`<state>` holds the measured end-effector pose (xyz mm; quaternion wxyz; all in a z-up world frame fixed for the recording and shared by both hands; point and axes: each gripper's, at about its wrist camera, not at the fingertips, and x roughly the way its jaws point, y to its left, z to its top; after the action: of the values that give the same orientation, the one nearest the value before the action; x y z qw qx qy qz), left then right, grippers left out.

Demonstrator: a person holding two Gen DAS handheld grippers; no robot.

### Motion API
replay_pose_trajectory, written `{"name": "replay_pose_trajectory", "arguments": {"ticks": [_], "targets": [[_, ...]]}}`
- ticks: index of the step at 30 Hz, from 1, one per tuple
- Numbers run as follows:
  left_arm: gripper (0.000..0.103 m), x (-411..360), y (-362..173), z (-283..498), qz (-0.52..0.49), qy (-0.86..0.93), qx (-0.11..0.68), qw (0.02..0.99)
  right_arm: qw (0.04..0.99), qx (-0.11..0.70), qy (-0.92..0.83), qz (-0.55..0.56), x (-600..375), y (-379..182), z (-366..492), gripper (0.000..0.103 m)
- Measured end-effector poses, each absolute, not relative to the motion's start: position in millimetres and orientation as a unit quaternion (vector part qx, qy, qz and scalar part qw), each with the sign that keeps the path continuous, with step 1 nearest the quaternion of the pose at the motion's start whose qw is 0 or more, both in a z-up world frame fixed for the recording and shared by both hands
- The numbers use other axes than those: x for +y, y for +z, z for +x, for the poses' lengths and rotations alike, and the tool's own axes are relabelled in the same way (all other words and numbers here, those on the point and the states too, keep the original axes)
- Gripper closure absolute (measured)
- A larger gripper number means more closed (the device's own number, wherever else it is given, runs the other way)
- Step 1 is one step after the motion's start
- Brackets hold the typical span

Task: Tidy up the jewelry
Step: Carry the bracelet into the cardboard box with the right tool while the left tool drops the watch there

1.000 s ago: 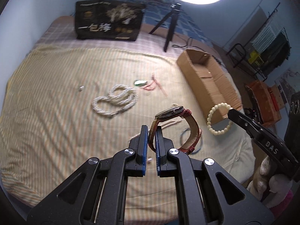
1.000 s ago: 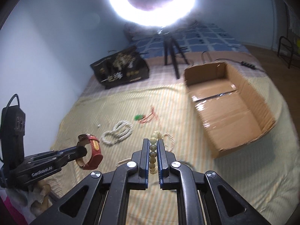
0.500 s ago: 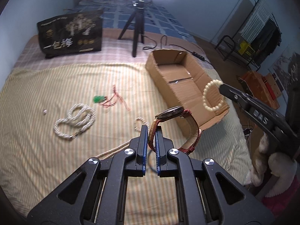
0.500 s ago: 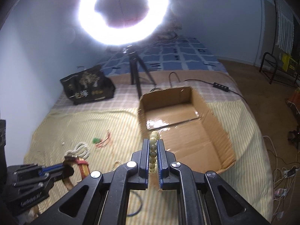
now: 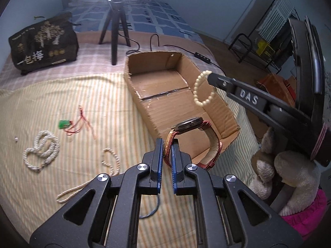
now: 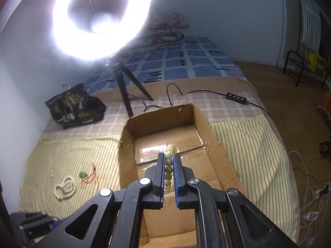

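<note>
**Two pieces aloft at the box, loose pieces on the striped spread**

Nearest: left gripper [image 5: 167, 144], jaws pinched on the red strap of a wristwatch [image 5: 193, 139]; the watch hangs clear of the bed, its case level with the near corner of the cardboard box [image 5: 224, 105]. A thin blue cord [image 5: 154, 209] lies under the gripper body.

Right gripper [image 6: 169, 161], jaws pinched on a pale bead bracelet [image 6: 168, 165]; in the left wrist view the loop [image 5: 203, 91] hangs free over the right wall of the box, touching no wall.

Box: open top, low walls, bare taped floor, nothing in it. Its left wall borders the striped spread [image 5: 51, 107]; its right wall runs near the bed's edge, with floor and cables beyond.

On the spread, left of the box and well apart from it: small bead strand [image 5: 112, 161], cream cord [image 5: 72, 194], white bead necklace [image 5: 41, 150] in loops, green pendant [image 5: 64, 124] with red threads, a tiny white piece [image 5: 16, 138].

Farther: tripod [image 5: 114, 29] just behind the box's far wall, its cable trailing past; black printed bag [image 5: 44, 45] at far left; ring light [image 6: 99, 18] above.
</note>
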<state>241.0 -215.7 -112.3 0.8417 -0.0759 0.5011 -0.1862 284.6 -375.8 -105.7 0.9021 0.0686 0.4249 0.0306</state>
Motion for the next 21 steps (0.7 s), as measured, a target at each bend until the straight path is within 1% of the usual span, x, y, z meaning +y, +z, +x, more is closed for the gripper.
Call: {"name": "replay_pose_trajectory", "arguments": {"ticks": [12,15,16,17,18,19,20,21], "targets": [[0.098,-241,-134,263,-0.073,-0.191,0.513,0.834,0.896,0.432,0.038,0.099,-390,-132,317,0.098],[0.098,-244,-138,265,-0.074,-0.194,0.516,0.831,0.893,0.434,0.035,0.111,-396,-138,320,0.096],[0.096,-244,-139,266,-0.074,-0.195,0.516,0.831,0.893,0.434,0.036,0.116,-398,-139,320,0.095],[0.094,-246,-141,266,-0.074,-0.197,0.516,0.831,0.892,0.435,0.036,0.118,-400,-140,321,0.092],[0.092,-247,-141,265,-0.072,-0.199,0.515,0.831,0.892,0.435,0.034,0.120,-401,-140,321,0.078],[0.086,-250,-141,265,-0.067,-0.201,0.515,0.831,0.893,0.434,0.030,0.119,-403,-140,321,0.064],[0.071,-252,-141,264,-0.061,-0.203,0.514,0.831,0.893,0.433,0.025,0.117,-404,-140,321,0.058],[0.062,-253,-141,263,-0.057,-0.204,0.513,0.832,0.894,0.432,0.022,0.116,-405,-140,321,0.045]]}}
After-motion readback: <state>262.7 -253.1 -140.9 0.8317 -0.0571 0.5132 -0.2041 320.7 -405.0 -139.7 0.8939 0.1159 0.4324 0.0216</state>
